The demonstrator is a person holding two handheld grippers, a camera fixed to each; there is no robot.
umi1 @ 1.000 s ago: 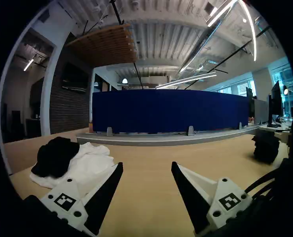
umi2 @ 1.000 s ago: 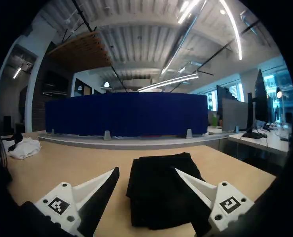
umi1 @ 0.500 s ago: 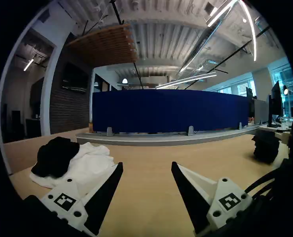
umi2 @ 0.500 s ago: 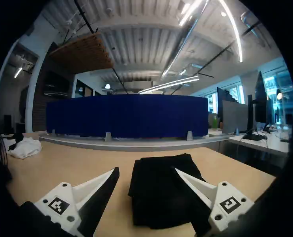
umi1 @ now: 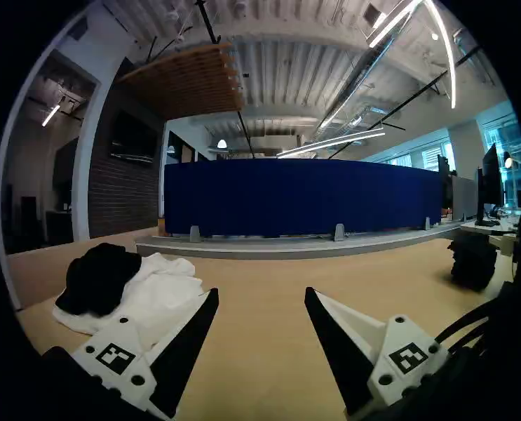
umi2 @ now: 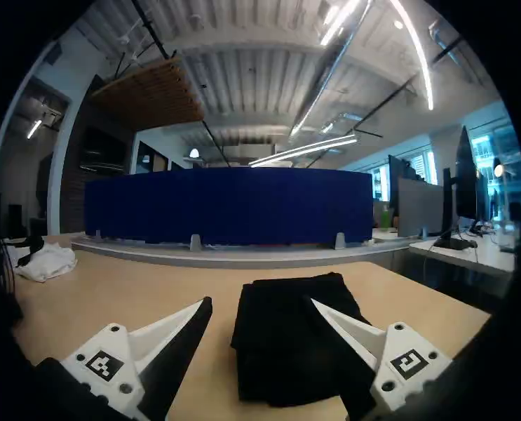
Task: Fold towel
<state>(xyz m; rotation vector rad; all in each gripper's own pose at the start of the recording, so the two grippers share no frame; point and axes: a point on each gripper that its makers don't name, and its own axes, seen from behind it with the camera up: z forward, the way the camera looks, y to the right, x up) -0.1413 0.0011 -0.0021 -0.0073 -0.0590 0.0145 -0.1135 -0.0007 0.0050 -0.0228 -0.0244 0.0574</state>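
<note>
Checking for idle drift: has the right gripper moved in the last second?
Yes, slightly. In its view the fixed blue partition and folded black towel now sit a little lower and further right, so the right gripper has tipped up and leftward.

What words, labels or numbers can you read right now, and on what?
None readable: no words or numbers.
Square coded markers on the left gripper and right gripper: patterns, not text.
The monitors on the far desk: too small to read.
</note>
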